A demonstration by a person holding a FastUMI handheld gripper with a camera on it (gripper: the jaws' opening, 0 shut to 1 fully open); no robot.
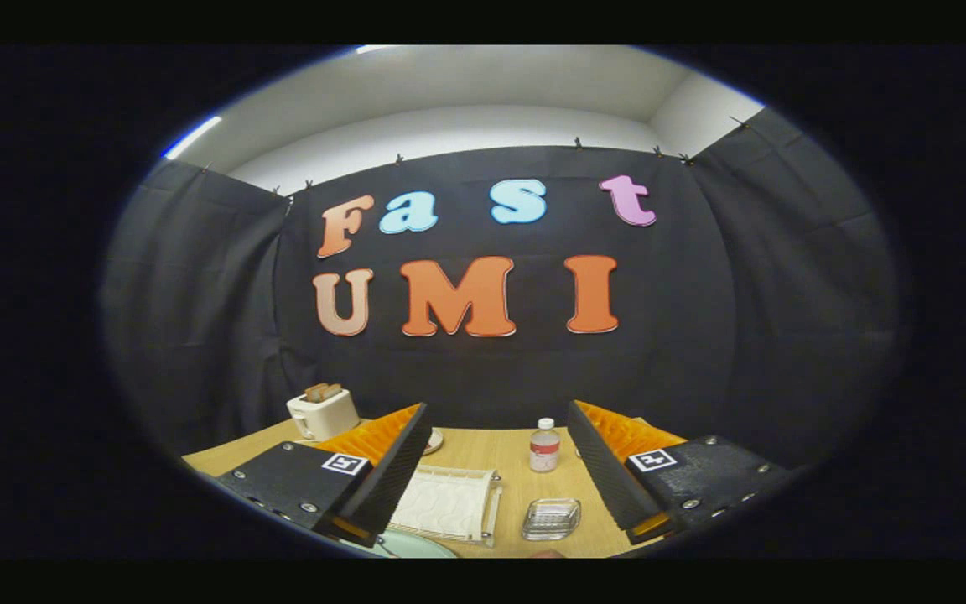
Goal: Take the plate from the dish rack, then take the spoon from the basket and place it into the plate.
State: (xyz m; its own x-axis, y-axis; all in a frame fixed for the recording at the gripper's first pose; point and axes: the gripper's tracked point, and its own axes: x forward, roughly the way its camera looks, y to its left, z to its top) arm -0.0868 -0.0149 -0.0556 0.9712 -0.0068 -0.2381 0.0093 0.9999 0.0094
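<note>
Tongs (495, 470): released, fingers wide apart, nothing held, raised above the tabletop (483, 449).
Plate (412, 547): pale rim at 7 o'clock, near the left finger; rack, spoon not identifiable.
Between fingers: bottle (544, 445), glass dish (551, 518).
Advice: tilt down before committing.

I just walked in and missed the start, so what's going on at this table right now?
A person's handheld tool hangs open above a wooden table, gripping nothing. Between its fingers lie a white rack-like tray, a small bottle and a clear glass dish. A toaster stands beyond the left finger.
</note>
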